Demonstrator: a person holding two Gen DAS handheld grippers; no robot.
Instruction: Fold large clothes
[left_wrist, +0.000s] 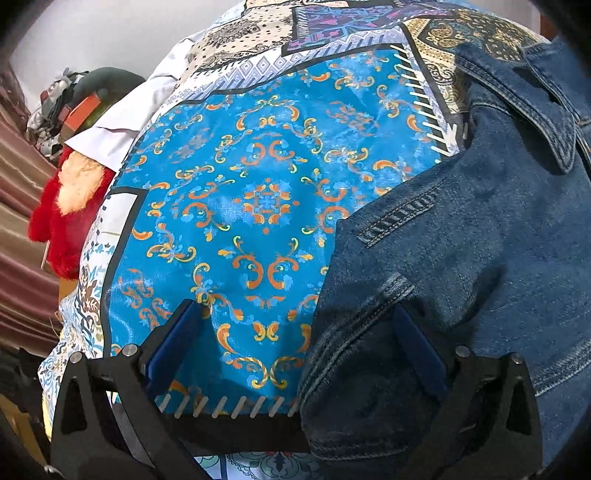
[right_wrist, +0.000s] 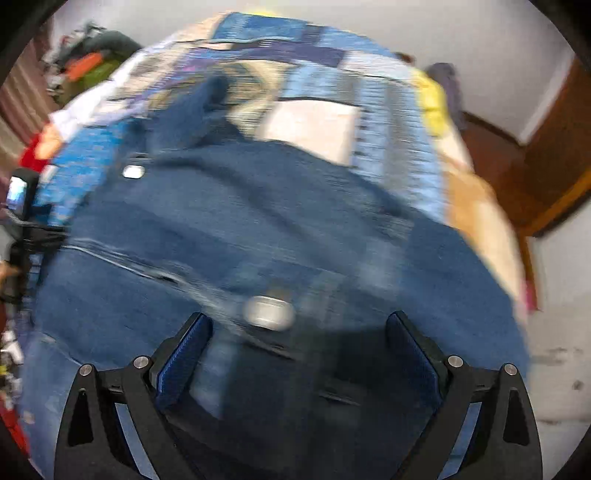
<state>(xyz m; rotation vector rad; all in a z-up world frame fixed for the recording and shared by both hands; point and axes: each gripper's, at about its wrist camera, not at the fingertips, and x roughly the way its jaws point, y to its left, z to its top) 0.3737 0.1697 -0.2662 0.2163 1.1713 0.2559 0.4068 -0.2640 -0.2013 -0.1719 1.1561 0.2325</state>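
Note:
A dark blue denim jacket (left_wrist: 461, 251) lies spread on a bed covered by a patterned blue patchwork sheet (left_wrist: 251, 177). In the left wrist view its sleeve and collar fill the right side. My left gripper (left_wrist: 295, 332) is open and empty, its right finger over the sleeve cuff, its left finger over the sheet. In the blurred right wrist view the jacket (right_wrist: 258, 229) fills the middle, with metal buttons (right_wrist: 267, 312) showing. My right gripper (right_wrist: 297, 332) is open and empty just above the jacket front.
A red plush toy (left_wrist: 70, 210) and a white cloth (left_wrist: 122, 122) lie at the bed's left edge. A pile of clothes (left_wrist: 74, 99) sits at the far left. The other gripper (right_wrist: 18, 206) shows at the left. A wooden door (right_wrist: 546, 155) stands at the right.

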